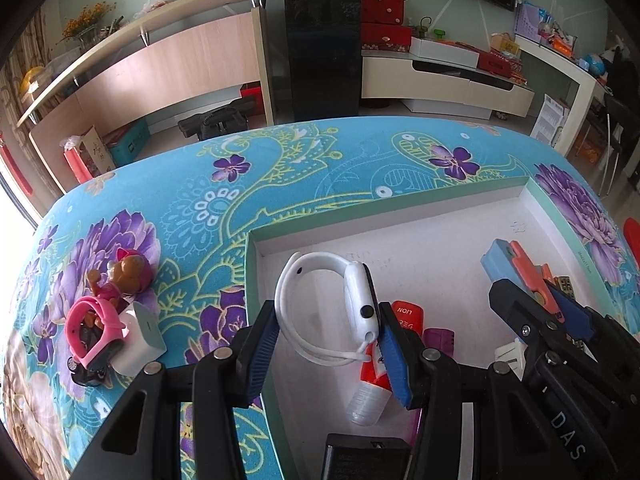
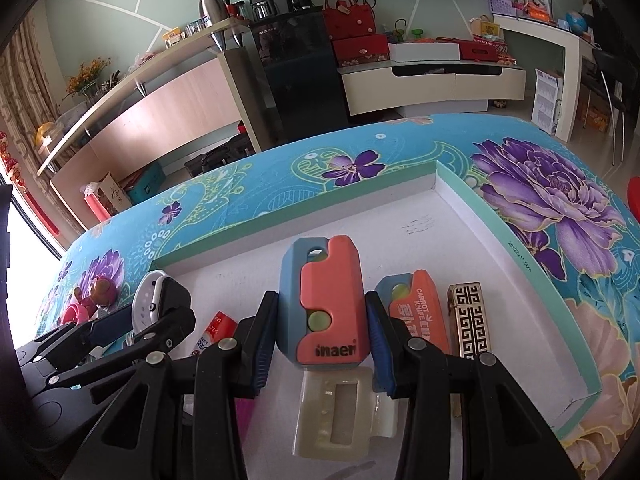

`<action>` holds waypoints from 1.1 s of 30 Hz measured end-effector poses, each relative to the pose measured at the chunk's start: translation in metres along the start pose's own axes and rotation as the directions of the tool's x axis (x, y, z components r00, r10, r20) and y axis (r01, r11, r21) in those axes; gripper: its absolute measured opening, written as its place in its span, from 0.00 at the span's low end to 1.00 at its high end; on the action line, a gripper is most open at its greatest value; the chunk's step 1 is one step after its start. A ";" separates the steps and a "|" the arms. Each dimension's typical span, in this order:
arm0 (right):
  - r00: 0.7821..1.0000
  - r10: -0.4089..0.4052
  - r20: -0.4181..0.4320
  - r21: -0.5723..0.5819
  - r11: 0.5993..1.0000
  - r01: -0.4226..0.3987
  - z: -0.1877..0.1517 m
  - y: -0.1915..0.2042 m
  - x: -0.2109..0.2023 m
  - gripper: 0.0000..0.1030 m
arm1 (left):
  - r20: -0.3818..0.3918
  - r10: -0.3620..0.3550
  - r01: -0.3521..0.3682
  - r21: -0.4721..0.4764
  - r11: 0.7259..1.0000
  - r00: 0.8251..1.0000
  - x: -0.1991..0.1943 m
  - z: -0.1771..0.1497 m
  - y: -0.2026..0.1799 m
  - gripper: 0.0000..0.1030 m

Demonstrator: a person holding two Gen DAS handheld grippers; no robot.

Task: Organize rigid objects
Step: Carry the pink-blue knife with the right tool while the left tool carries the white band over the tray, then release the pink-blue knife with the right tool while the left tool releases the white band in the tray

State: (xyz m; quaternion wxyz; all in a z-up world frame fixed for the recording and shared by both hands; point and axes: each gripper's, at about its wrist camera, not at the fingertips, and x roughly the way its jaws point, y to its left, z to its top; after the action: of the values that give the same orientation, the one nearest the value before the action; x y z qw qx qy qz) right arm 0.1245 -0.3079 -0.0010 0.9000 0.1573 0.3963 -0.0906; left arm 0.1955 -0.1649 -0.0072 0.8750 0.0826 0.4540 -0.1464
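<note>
My left gripper (image 1: 330, 316) is shut on a white smartwatch (image 1: 358, 294), one pad on the strap and the other on the case. It holds the watch over the left part of a white box with a green rim (image 1: 440, 196). My right gripper (image 2: 322, 304) is shut on an orange-and-blue carrot-knife toy (image 2: 328, 300), held over the box floor (image 2: 400, 220). In the right wrist view the left gripper (image 2: 160, 312) and the smartwatch (image 2: 148, 296) show at the left. The left wrist view catches the right gripper (image 1: 540, 304) with the toy (image 1: 516, 260).
The box holds a second carrot knife (image 2: 416, 312), a gold patterned lighter (image 2: 470, 320), a cream plastic piece (image 2: 344, 404), a red-capped bottle (image 1: 372, 392), a purple item (image 1: 438, 340) and a black adapter (image 1: 368, 456). A pink watch (image 1: 94, 320), toy dog (image 1: 128, 268) and white charger (image 1: 140, 336) lie on the floral cloth at left.
</note>
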 end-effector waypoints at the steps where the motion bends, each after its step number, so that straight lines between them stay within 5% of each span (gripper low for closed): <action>1: 1.000 -0.002 -0.005 -0.002 1.000 0.002 0.000 0.001 0.001 0.43 | -0.002 -0.001 0.001 -0.002 1.000 1.000 0.001 0.000 0.000 0.51; 20: 0.998 -0.064 0.016 -0.050 0.997 0.064 0.004 0.009 -0.011 0.43 | 0.021 -0.011 0.012 -0.055 0.998 1.000 -0.022 0.000 0.017 0.54; 33: 0.998 -0.051 0.022 -0.074 0.996 0.052 0.004 0.019 -0.015 0.43 | 0.047 0.082 -0.074 -0.159 0.984 0.995 -0.046 -0.005 0.058 0.64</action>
State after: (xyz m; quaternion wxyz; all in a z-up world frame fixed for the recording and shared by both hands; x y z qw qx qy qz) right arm 0.1225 -0.2911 0.0163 0.9066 0.1124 0.3941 -0.1004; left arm 0.1861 -0.1001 0.0284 0.8957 0.0271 0.4370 -0.0778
